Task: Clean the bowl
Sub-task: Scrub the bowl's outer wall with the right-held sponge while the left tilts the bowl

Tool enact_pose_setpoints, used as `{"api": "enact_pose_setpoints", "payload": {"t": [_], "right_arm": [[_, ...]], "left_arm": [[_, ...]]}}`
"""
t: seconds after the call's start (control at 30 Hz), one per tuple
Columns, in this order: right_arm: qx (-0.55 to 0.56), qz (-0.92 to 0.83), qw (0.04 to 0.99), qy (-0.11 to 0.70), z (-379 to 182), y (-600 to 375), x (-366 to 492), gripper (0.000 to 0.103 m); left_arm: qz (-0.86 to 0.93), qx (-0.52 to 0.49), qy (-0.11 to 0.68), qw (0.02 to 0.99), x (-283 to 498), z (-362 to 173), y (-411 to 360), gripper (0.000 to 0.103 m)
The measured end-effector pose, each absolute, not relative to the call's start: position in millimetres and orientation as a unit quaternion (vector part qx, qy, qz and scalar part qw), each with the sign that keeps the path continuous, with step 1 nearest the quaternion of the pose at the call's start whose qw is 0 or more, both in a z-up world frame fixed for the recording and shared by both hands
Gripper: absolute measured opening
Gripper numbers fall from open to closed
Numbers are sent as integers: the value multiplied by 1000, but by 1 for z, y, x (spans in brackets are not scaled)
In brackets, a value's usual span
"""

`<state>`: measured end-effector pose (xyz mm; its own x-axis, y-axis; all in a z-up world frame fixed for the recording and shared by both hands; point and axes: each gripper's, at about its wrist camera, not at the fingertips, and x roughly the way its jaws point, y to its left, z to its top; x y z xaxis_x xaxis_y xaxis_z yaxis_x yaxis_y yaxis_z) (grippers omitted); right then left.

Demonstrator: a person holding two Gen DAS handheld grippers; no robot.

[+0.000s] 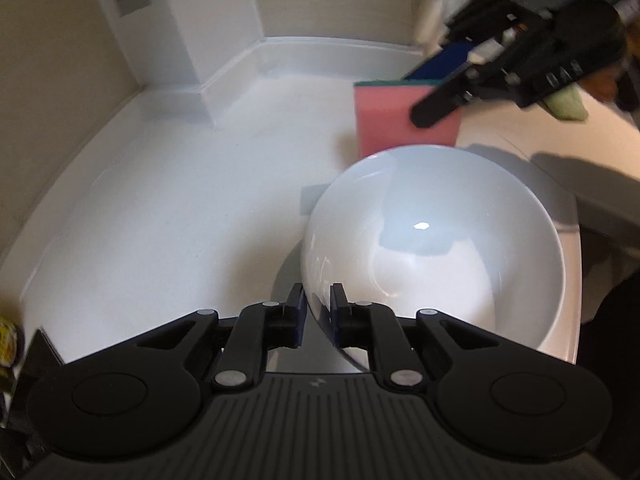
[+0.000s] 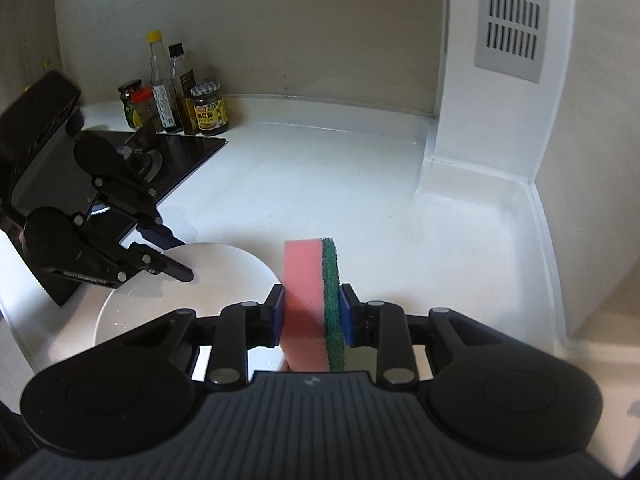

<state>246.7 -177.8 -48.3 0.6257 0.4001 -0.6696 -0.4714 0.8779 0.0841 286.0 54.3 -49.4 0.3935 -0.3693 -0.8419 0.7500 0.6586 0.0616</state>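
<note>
While the left tongs (image 1: 318,300) are pinching the near rim of the white bowl (image 1: 436,256), one finger inside the wall and one outside, the bowl is sitting tilted over the front edge of the white bench (image 1: 180,200), its hollow turned up toward the left wrist camera. The right tongs (image 2: 312,308) are clamping a pink sponge with a green scouring face (image 2: 310,300), foam against one blue pad and scourer against the other. In the left wrist view this sponge is hanging just beyond the bowl's far rim, apart from it as far as I can judge. So the holds on bowl and sponge look settled, and the wiping itself appears not yet begun; the inside is looking glossy with no soil I can make out.

Blur is smearing the right tongs in the left wrist view, so any contact with the rim is hard to rule out. The bowl's underside and its near rim below the fingers are hidden. In the right wrist view, left of the bowl, the hob (image 2: 176,152) and condiment jars (image 2: 176,96) are partly covered by the left tongs, and the sponge's lower end is cut off behind the tool body.
</note>
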Motion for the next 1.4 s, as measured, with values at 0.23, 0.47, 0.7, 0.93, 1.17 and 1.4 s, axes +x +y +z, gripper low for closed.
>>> {"api": "enact_pose_setpoints", "payload": {"t": [0.23, 0.47, 0.7, 0.93, 1.17, 1.4], "right_arm": [[-25, 257, 898, 357, -49, -188, 234, 24], [-44, 267, 894, 356, -48, -190, 234, 24], [-37, 226, 906, 356, -49, -182, 241, 24], [-5, 180, 917, 356, -50, -174, 222, 24], [-5, 137, 925, 353, -50, -160, 194, 24], [-11, 150, 920, 363, -48, -164, 196, 24]], "left_arm": [[-190, 103, 476, 852, 260, -52, 72, 20], [-254, 197, 437, 840, 254, -53, 56, 10], [-387, 261, 410, 784, 282, -53, 47, 12], [-260, 167, 460, 832, 269, -48, 63, 21], [-304, 223, 425, 823, 256, -53, 63, 17], [-454, 361, 349, 736, 266, -60, 46, 16]]}}
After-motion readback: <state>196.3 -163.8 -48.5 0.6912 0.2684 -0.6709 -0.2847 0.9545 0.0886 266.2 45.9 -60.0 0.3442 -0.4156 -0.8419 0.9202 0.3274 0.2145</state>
